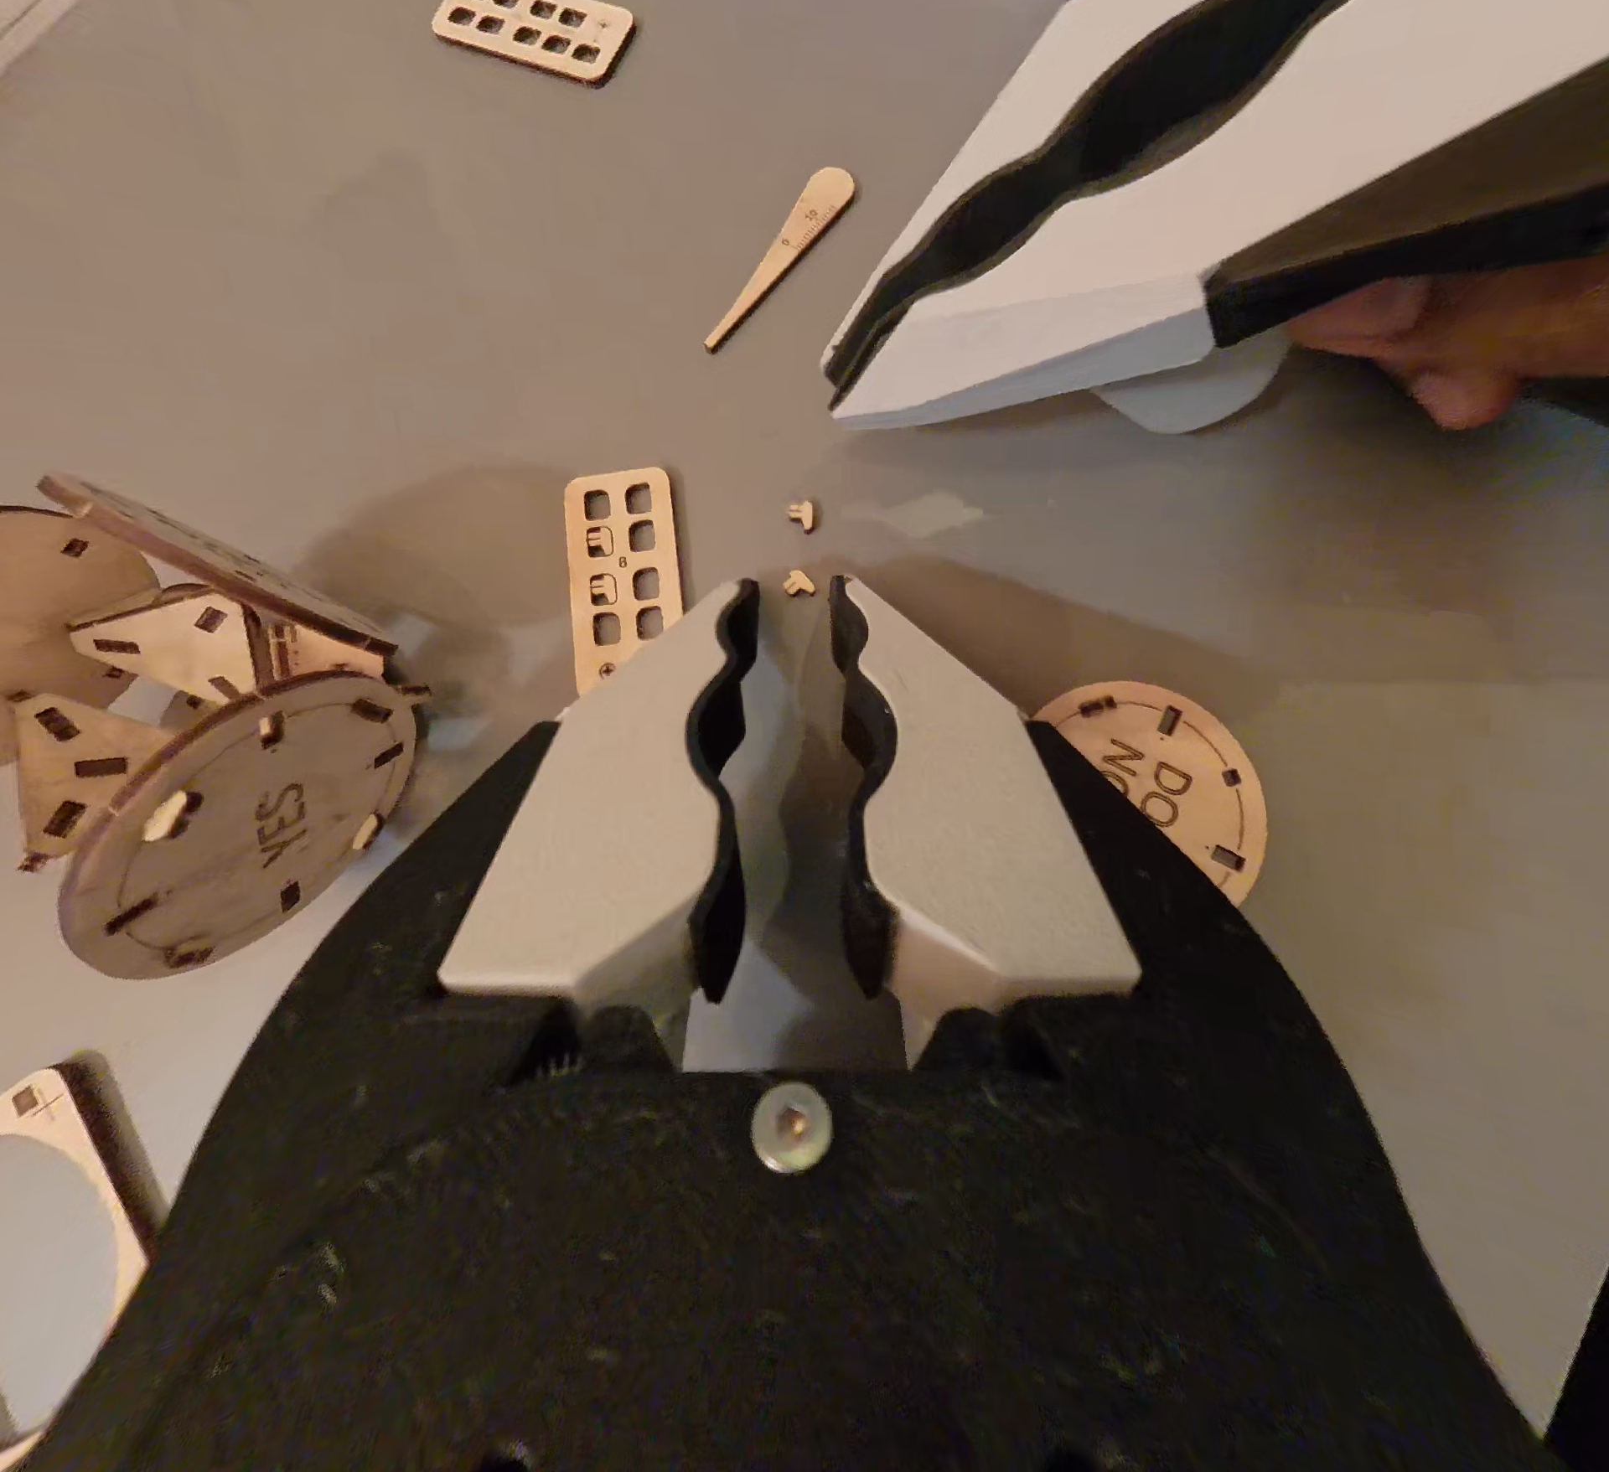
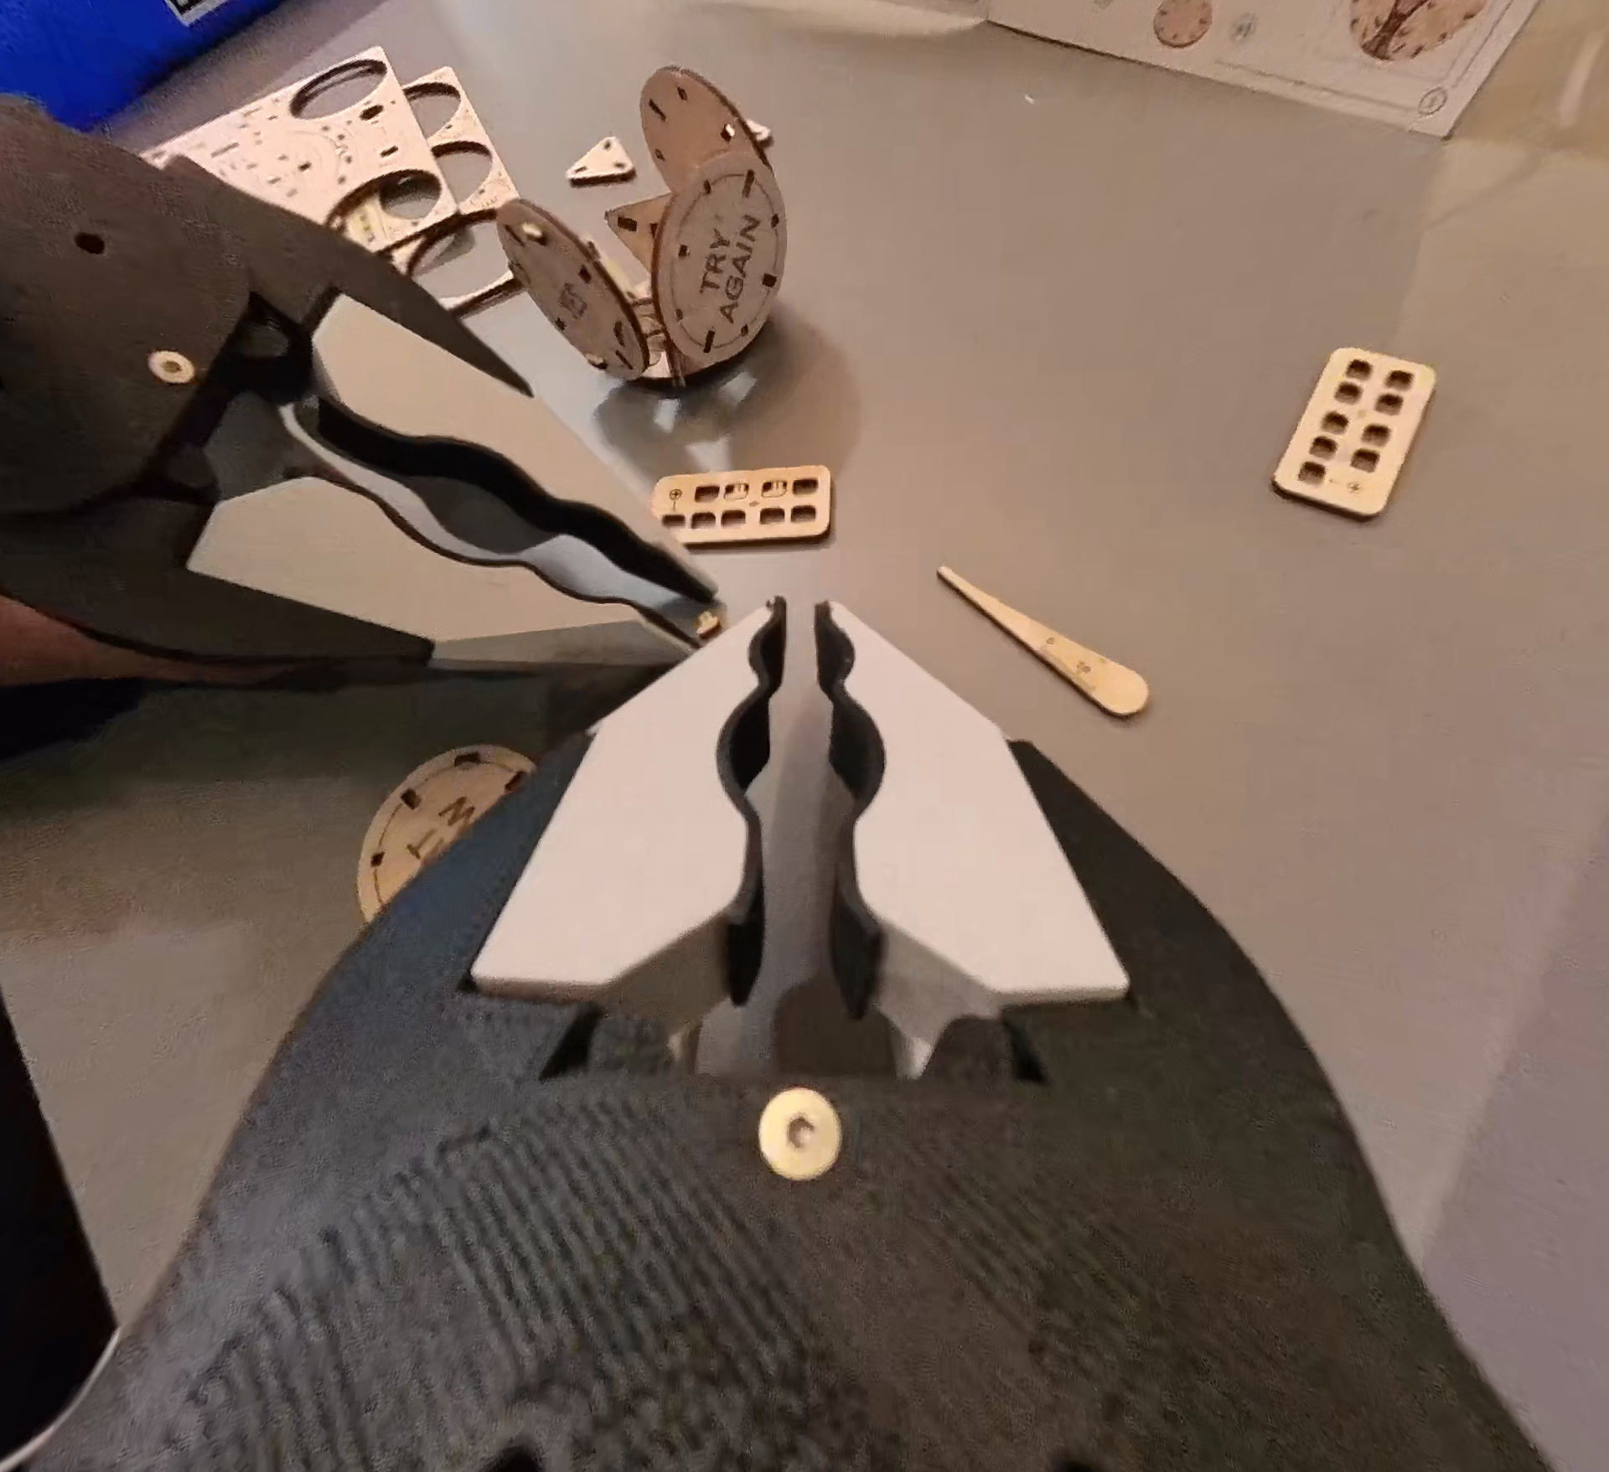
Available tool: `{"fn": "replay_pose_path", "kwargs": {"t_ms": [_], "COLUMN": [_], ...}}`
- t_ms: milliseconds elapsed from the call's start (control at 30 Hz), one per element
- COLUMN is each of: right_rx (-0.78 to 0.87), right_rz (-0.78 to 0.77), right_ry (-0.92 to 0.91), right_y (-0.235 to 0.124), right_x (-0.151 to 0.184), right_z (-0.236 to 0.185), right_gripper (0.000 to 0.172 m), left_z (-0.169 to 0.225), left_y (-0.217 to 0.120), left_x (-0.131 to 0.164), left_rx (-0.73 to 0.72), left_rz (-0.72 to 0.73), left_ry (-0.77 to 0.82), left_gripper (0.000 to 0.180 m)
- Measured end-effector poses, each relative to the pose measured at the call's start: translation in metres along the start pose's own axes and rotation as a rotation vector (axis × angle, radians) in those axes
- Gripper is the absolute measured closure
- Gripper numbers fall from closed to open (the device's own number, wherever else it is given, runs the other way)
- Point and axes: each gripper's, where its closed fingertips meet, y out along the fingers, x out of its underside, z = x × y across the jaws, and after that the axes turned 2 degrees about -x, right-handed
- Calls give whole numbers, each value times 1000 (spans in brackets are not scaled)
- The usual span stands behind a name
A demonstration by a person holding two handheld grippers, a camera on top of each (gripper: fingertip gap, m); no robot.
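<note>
Left wrist view: the left hand-held gripper (image 1: pixel 792 586) is hovering over the grey worktop (image 1: pixel 348 281) with jaws parted, gripping nothing; a tiny wooden peg (image 1: pixel 797 583) is lying loose between its fingertips, a second peg (image 1: pixel 806 514) just beyond.

Right wrist view: the right hand-held gripper (image 2: pixel 797 608) is showing a narrow gap, empty (a tapered wooden stick (image 2: pixel 1045 642) is lying to its right).

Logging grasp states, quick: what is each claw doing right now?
Left claw: open, holding nothing; a tiny wooden peg lies on the table between its tips.
Right claw: slightly open, nothing between its fingers.
</note>
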Motion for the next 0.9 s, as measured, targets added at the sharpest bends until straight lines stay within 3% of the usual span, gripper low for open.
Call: {"fn": "replay_pose_path", "kwargs": {"t_ms": [133,433,600,700,900], "right_rx": [17,28,-3,-4,-20], "right_rz": [70,278,269,279,313], "right_ry": [-4,-21,15,19,41], "right_y": [-5,-32,-30,-32,-36], "right_x": [-10,-32,-31,-32,-35], "right_z": [4,2,4,4,5], "right_gripper": [167,172,172,172,172], "left_z": [6,7,3,12,18], "left_y": [-1,-3,-4,-5,-5], "left_x": [0,1,0,1,1], "left_rx": [46,-15,89,235,290], "left_rz": [2,19,31,15,9], "left_ry": [13,139,136,103,120], "left_gripper": [180,180,159,148,154]}}
